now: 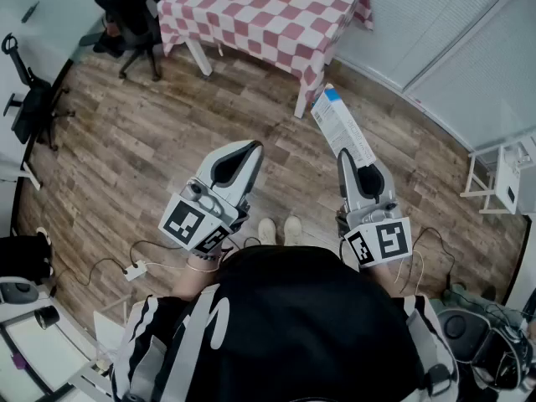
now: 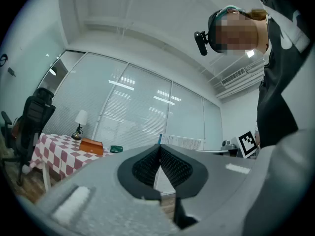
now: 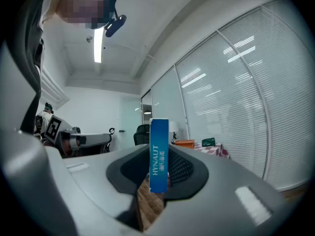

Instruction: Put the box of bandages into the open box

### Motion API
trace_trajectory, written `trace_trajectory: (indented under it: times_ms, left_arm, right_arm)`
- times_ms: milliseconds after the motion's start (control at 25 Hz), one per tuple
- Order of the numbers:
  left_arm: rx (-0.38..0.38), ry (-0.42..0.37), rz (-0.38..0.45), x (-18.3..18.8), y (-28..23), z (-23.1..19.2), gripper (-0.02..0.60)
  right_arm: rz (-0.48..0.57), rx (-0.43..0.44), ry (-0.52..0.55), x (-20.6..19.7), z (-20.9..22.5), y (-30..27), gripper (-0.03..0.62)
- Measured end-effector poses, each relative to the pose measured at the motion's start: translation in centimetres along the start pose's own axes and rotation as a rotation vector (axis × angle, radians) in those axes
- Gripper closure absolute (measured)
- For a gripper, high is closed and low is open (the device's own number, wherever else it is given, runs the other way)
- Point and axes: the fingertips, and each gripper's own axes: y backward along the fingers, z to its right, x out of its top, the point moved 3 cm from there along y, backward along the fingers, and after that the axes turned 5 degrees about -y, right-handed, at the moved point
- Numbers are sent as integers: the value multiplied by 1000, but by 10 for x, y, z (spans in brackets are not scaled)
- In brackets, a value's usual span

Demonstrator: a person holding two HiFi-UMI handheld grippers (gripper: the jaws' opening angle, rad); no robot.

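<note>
Bright, even indoor light. In the right gripper view, 1 ceiling strip lamp (image 3: pixel 97 43) glares white above and left of the fingers (image 3: pixel 184 170), and lamp reflections streak the blinds (image 3: pixel 231 82) to their right. Both gripper views bend strongly, darken to black at the corners, and blur in the foreground below the fingers. The head view is sharp, with faint shadows on the wood floor (image 1: pixel 151 141).

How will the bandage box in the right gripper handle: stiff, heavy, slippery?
Probably light and fairly stiff: the bandage box juts well past the right gripper, held by one end, without sagging. Looks like thin card, so hard squeezing may dent it. It could pivot if bumped.
</note>
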Motion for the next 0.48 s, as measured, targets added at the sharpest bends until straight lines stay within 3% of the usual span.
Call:
trace_trajectory:
  times_ms: [480]
  left_arm:
    - [7,-2,-3,1,5,-4,583]
  right_arm:
    - [-1,3,11,2,-3,-4,520]
